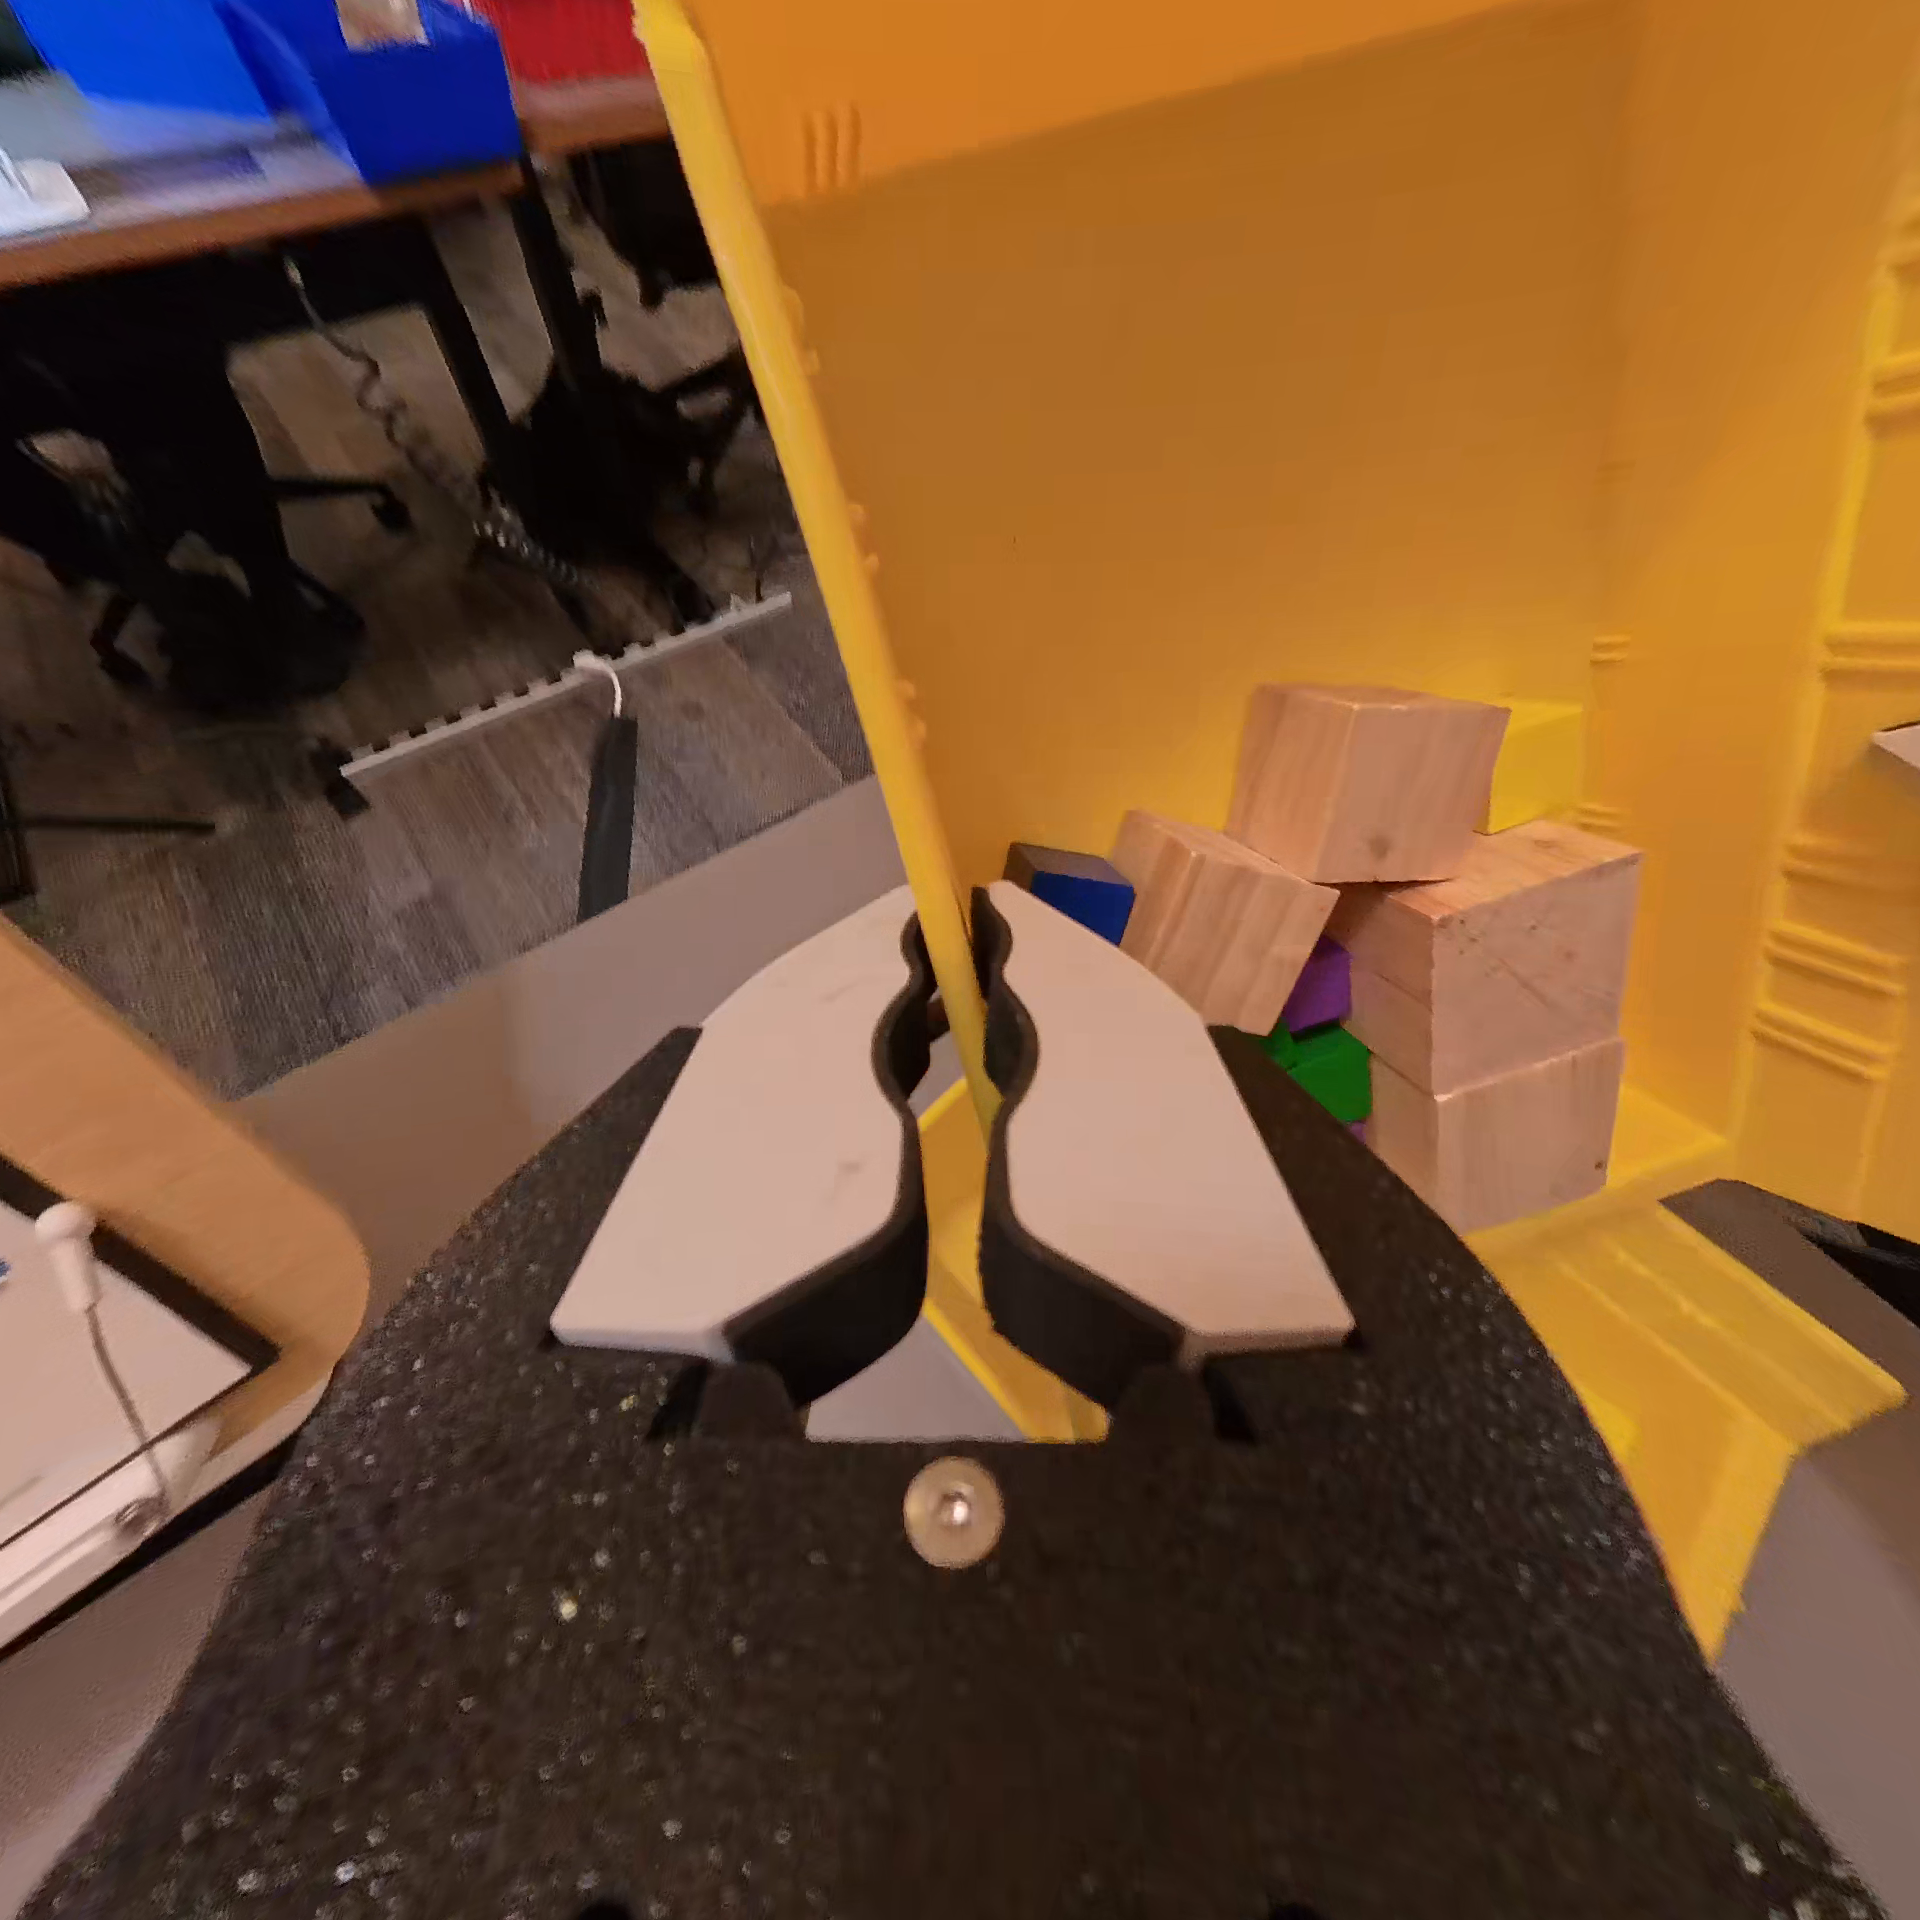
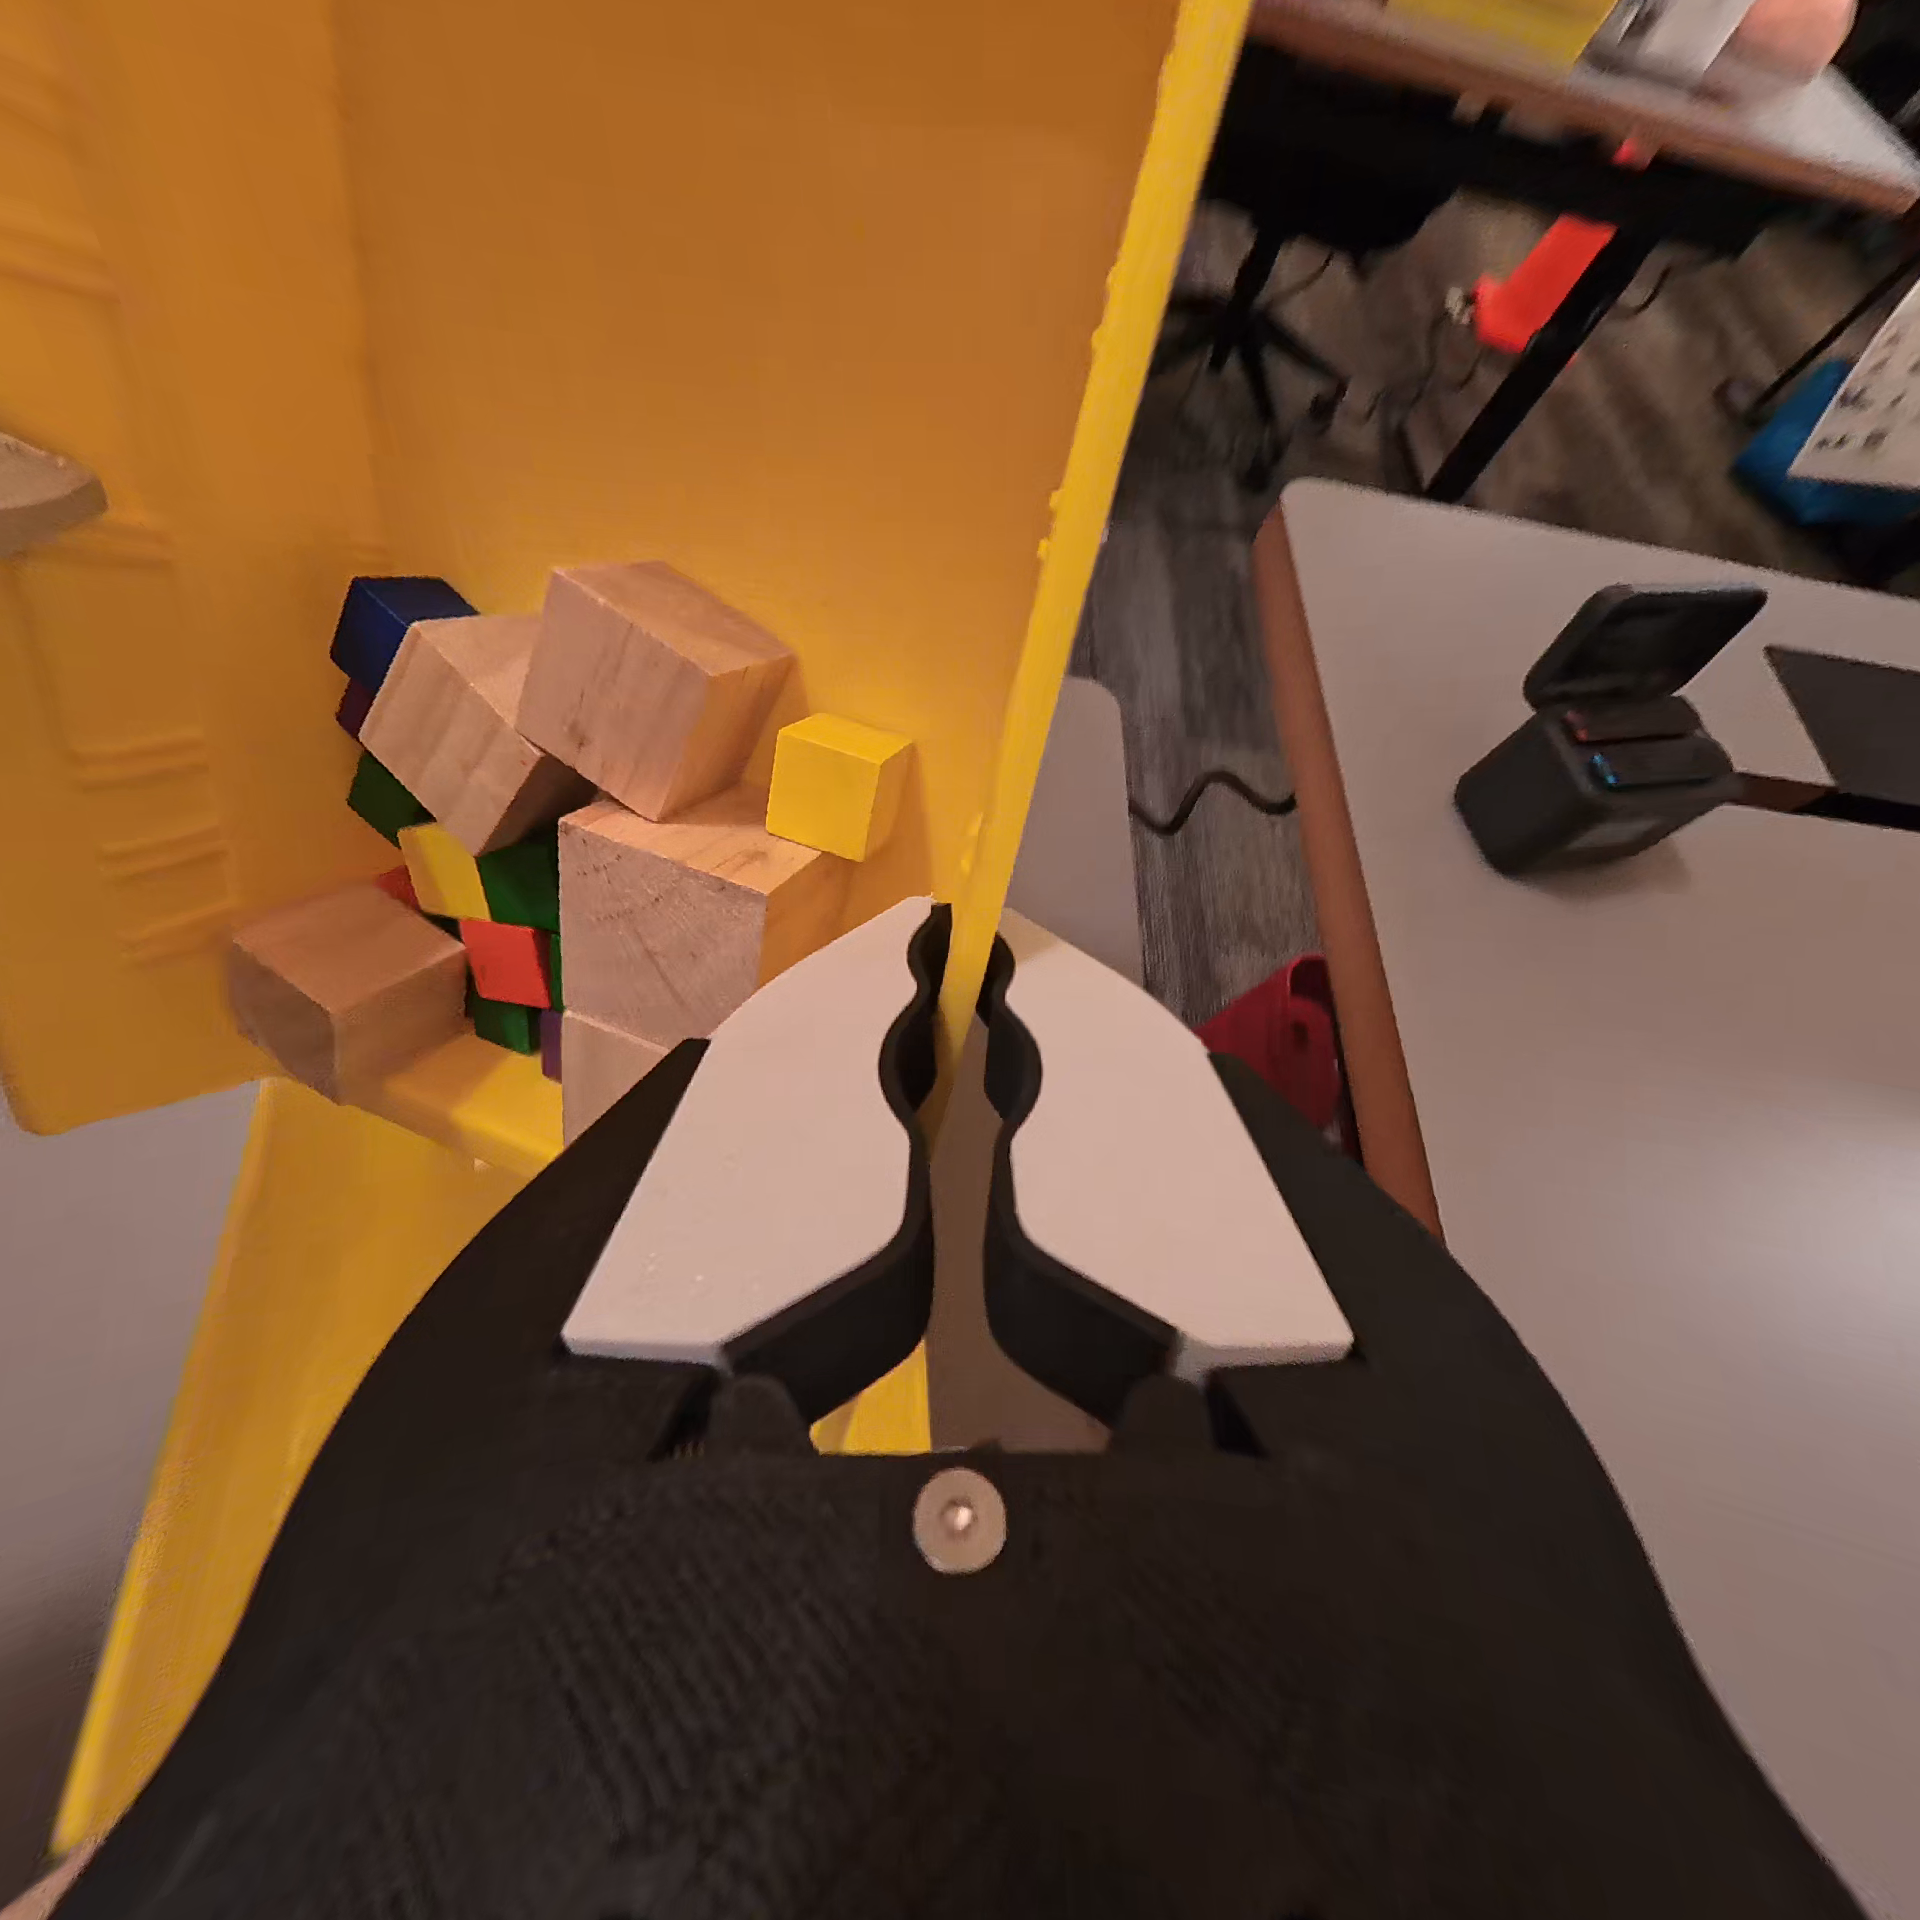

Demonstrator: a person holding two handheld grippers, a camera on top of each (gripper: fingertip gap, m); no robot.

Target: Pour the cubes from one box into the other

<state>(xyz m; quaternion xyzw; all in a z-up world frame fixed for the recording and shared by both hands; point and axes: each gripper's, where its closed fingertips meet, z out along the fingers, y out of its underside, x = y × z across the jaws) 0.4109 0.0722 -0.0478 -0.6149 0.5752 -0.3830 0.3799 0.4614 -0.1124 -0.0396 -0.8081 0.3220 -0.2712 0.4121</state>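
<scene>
A yellow box (image 1: 1195,436) is tipped steeply and held by both grippers. My left gripper (image 1: 951,914) is shut on its left wall. My right gripper (image 2: 971,925) is shut on its right wall; the box (image 2: 727,312) fills the left of that view. Several cubes are heaped at the box's low end: plain wooden cubes (image 1: 1361,779) with small blue (image 1: 1075,894), purple and green ones under them. In the right wrist view the wooden cubes (image 2: 655,686), a small yellow cube (image 2: 836,784) and red, green and blue ones show, with one wooden cube (image 2: 338,977) at the lip. The other box is not in view.
A grey table (image 1: 520,1039) lies under the box and shows again in the right wrist view (image 2: 1662,1039), carrying a black device (image 2: 1600,758). A wooden board with a white sheet (image 1: 125,1299) is at the left. Chairs, desks and blue bins (image 1: 395,94) stand beyond.
</scene>
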